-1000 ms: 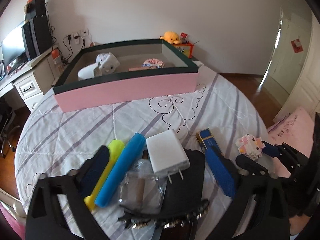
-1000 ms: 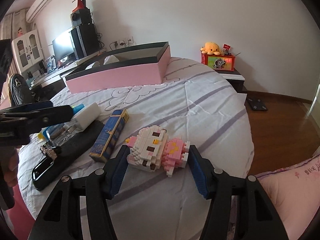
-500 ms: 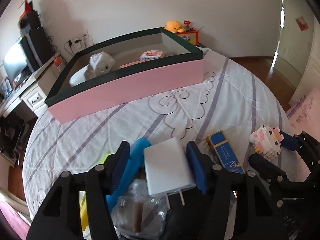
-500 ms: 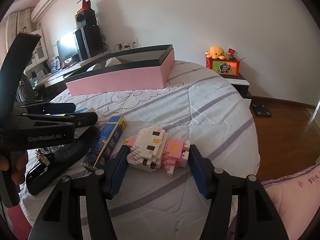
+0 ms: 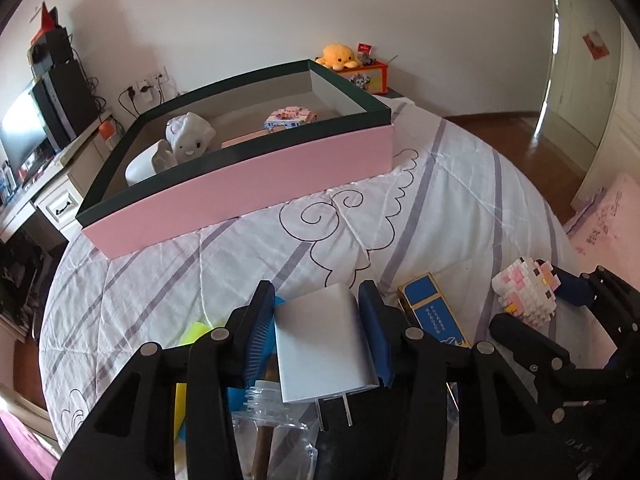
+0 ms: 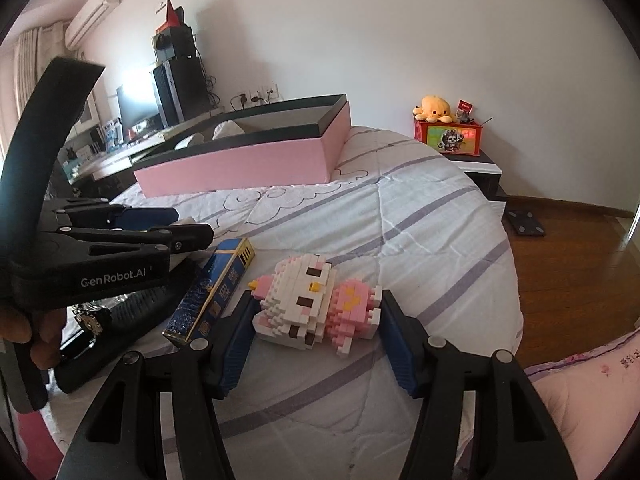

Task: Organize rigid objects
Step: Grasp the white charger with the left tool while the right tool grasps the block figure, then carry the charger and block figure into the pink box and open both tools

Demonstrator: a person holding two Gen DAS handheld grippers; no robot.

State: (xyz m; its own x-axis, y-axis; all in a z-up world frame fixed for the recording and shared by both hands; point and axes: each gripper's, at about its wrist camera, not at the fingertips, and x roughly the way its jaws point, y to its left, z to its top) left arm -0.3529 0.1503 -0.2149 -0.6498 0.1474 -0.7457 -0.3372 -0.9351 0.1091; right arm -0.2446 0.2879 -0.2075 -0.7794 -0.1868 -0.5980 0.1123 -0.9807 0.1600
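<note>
My left gripper (image 5: pixel 318 312) is shut on a white plug charger (image 5: pixel 324 346), its blue pads pressed on both sides, just above the bedspread. My right gripper (image 6: pixel 316 320) is shut on a pink and white block-built cat figure (image 6: pixel 316 300), which looks a little raised off the bed. The same figure shows in the left wrist view (image 5: pixel 524 292). A pink box with a dark green rim (image 5: pixel 248 176) stands at the far side of the bed and holds a white toy (image 5: pixel 188 140) and a small block model (image 5: pixel 290 118).
A blue and gold carton (image 6: pixel 214 288) lies between the grippers. Under the left gripper lie a clear bottle (image 5: pixel 276 428), a yellow and a blue tube (image 5: pixel 192 332) and a black case (image 6: pixel 120 320). A nightstand with an orange plush (image 6: pixel 436 108) stands far right.
My left gripper moved forward over the charger and closed on it. My right gripper stayed around the block figure and tilted it up slightly.
</note>
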